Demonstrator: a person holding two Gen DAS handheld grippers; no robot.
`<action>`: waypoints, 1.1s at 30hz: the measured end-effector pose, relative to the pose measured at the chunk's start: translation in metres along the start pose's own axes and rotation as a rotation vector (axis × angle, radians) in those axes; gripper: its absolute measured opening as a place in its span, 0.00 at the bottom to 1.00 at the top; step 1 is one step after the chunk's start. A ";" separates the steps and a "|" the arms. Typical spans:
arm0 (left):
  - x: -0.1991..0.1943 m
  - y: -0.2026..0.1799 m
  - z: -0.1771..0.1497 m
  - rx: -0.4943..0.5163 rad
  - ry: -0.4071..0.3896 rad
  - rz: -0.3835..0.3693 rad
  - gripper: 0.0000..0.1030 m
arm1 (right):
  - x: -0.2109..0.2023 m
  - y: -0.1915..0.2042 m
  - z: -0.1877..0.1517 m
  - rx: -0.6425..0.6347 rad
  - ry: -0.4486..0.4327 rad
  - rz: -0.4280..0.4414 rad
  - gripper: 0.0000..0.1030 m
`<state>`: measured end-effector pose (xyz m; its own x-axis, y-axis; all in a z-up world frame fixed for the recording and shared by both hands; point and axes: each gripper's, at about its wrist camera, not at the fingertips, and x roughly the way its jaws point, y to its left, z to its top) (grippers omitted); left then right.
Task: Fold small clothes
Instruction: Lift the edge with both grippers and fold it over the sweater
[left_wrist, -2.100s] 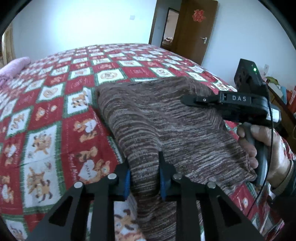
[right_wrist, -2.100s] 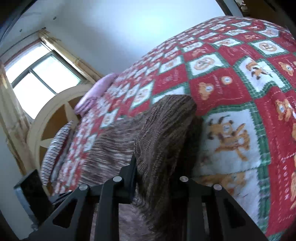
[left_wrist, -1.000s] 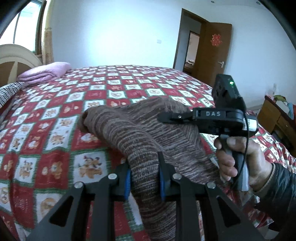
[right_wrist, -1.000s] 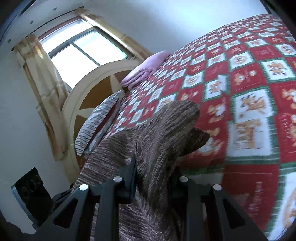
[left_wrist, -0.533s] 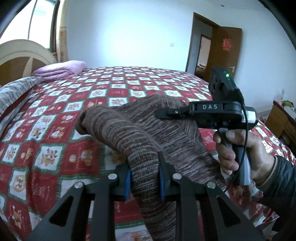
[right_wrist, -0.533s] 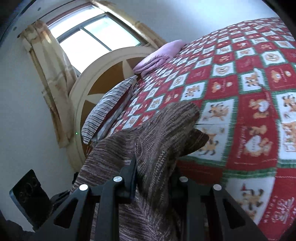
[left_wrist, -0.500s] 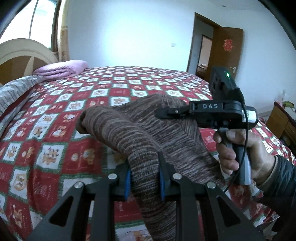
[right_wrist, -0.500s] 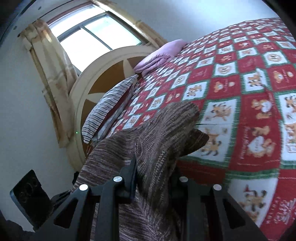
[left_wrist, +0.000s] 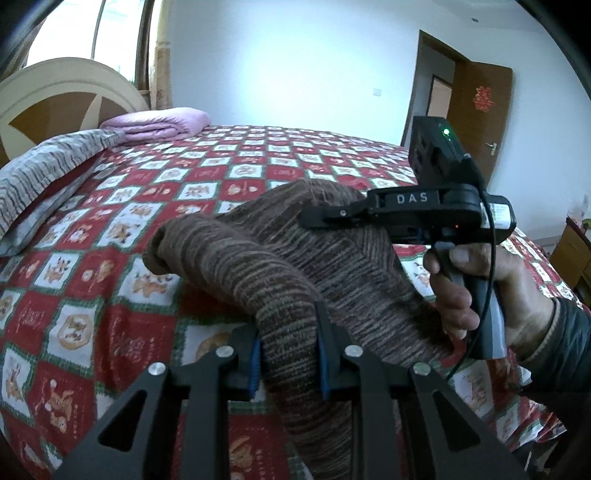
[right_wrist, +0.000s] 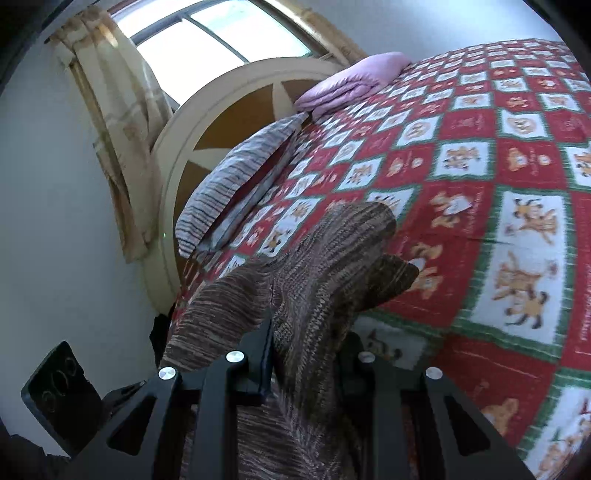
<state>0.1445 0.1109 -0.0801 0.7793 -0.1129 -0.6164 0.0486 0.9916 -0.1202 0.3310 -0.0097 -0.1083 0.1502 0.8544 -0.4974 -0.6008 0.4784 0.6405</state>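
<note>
**Two grippers hold one brown knit up over the bed**

I am holding a brown striped knit (left_wrist: 280, 258) in both of my grippers. It is a small piece of clothing, soft and thick.

My left gripper (left_wrist: 288, 354) has its jaws pressed on a bunched part of the knit. The blue pads (left_wrist: 254, 365) squeeze the cloth from both sides. From there the knit runs up and away from me, then bends over in a hump.

My right gripper (right_wrist: 306, 354) is clamped on the knit too. Its jaws pinch a thick fold of it. In the left wrist view I can see this gripper from the side, on the right of the picture, with its fingers reaching into the top of the knit. A hand (left_wrist: 480, 291) holds its handle, and a dark sleeve (left_wrist: 561, 343) covers the wrist.

The knit hangs between my two grippers, lifted above the near part of the bed. One loose end (right_wrist: 395, 273) sticks out past my right gripper, over the cover.

Under it lies a red, green and white bed cover (left_wrist: 122, 229) with little bear pictures. At the far left end of the bed there is a striped pillow (left_wrist: 40, 173) and a folded purple blanket (left_wrist: 159, 123). Behind them stands a round cream headboard (right_wrist: 229, 99), with a window (right_wrist: 221, 33) and a curtain (right_wrist: 114, 122) above it. Far off on the right a brown door (left_wrist: 476, 110) stands open.
</note>
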 end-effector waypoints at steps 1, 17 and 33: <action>0.000 0.001 -0.001 -0.005 0.003 0.000 0.24 | 0.004 0.001 0.000 -0.002 0.009 0.000 0.25; 0.012 0.013 -0.021 -0.033 0.053 0.027 0.24 | 0.030 -0.001 0.007 -0.007 0.085 -0.048 0.25; 0.029 0.025 -0.038 -0.087 0.095 0.048 0.36 | 0.034 -0.032 0.001 0.081 0.079 -0.097 0.25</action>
<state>0.1447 0.1297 -0.1304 0.7164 -0.0754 -0.6936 -0.0447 0.9871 -0.1535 0.3560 0.0041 -0.1452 0.1399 0.7863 -0.6018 -0.5208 0.5753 0.6307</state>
